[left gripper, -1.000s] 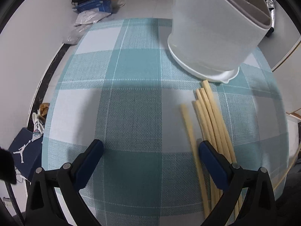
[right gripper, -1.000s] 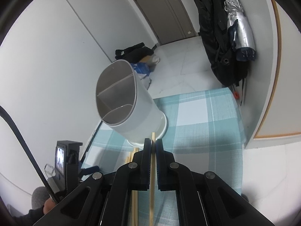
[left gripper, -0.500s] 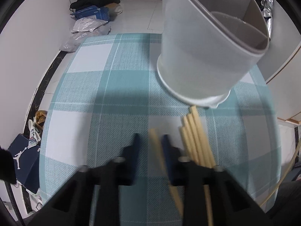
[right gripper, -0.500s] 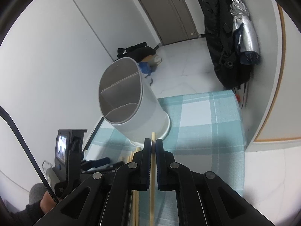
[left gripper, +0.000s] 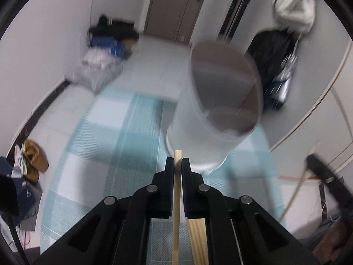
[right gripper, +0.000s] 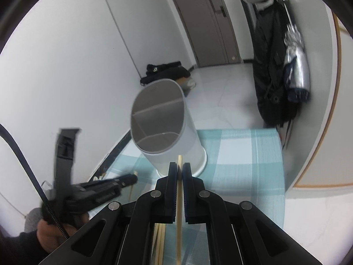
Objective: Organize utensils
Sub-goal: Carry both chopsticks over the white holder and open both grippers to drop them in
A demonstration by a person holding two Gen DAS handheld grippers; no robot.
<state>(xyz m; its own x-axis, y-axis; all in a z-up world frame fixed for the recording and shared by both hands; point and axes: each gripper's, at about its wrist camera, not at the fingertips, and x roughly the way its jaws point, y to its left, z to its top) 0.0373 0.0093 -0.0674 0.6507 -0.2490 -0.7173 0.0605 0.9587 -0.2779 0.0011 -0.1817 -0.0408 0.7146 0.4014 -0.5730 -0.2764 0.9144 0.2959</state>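
My left gripper (left gripper: 177, 162) is shut on one pale wooden chopstick (left gripper: 177, 190), lifted off the checked cloth and aimed at the white utensil holder (left gripper: 211, 119). More chopsticks (left gripper: 197, 234) lie on the cloth below its fingers. My right gripper (right gripper: 180, 167) is shut on another chopstick (right gripper: 179, 198), whose tip shows just in front of the white utensil holder (right gripper: 167, 132) with its divided inside. In the right wrist view the left gripper (right gripper: 132, 178) shows at lower left with its chopstick tip, held by a hand (right gripper: 50, 229).
The holder stands on a table with a teal and white checked cloth (right gripper: 242, 154). Beyond the table's far edge are floor tiles, bags and dark clothes (left gripper: 110, 35). Coats and a folded umbrella (right gripper: 295, 66) hang at the right.
My left gripper closed from wide open onto a single chopstick and lifted it off the cloth, tilting up towards the holder. My right gripper kept its chopstick and shifted a little.
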